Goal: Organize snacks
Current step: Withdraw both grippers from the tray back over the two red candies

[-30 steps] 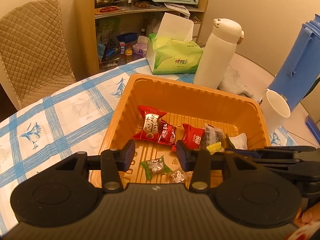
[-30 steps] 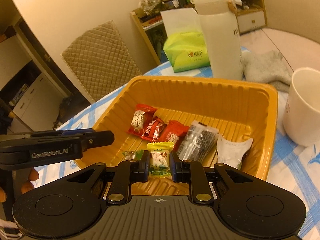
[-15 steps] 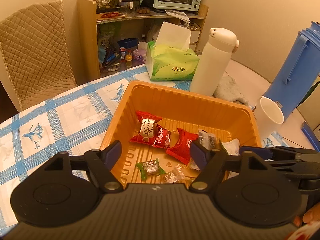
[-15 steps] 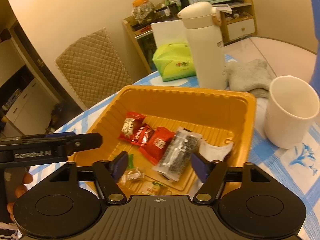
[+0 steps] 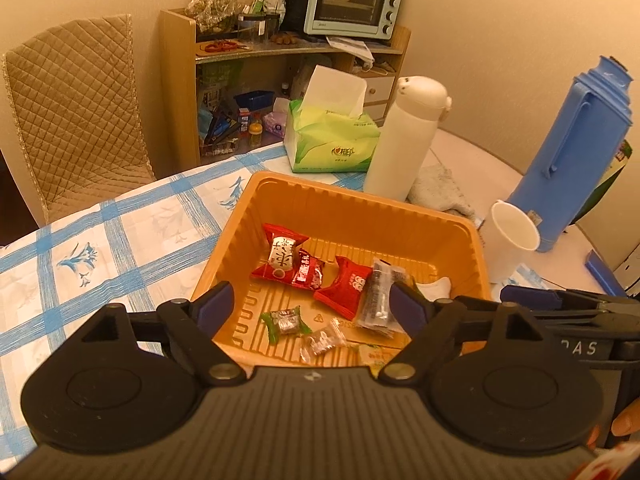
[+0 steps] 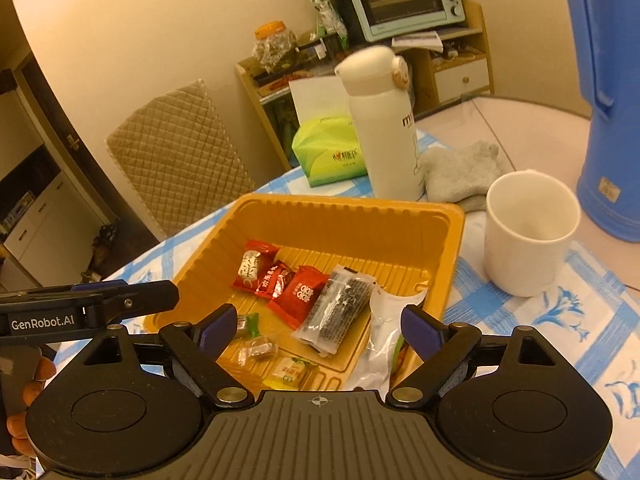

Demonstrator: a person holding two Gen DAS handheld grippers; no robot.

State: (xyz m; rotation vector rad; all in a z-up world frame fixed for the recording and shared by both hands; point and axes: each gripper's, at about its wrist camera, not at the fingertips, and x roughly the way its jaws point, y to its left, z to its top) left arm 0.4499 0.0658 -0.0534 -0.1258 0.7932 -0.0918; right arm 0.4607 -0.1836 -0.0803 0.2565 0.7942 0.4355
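Note:
An orange tray (image 5: 360,196) on the blue-checked tablecloth holds red packets (image 5: 280,256), a dark packet (image 5: 378,296), a white packet (image 6: 384,320), a green-wrapped candy (image 5: 286,320) and a clear-wrapped candy (image 5: 322,340). A yellow candy (image 6: 290,372) lies loose near the tray's front wall. My left gripper (image 5: 310,306) hovers above the tray's near side, jaws opening, nothing between them. My right gripper (image 6: 319,324) hangs over the near right part, jaws also opening and empty. Each gripper shows at the edge of the other's view, the left gripper (image 6: 120,300) and the right gripper (image 5: 560,304).
Behind the tray stand a white flask (image 5: 408,140) and a green tissue pack (image 5: 332,144), with a grey cloth (image 5: 440,192) beside them. A white cup (image 5: 510,236) and a blue jug (image 5: 576,140) stand to the right. A quilted chair (image 5: 76,112) is at the far left.
The right gripper let go of the yellow candy, which now lies in the tray. Both grippers opened wide and drew back and up from the tray.

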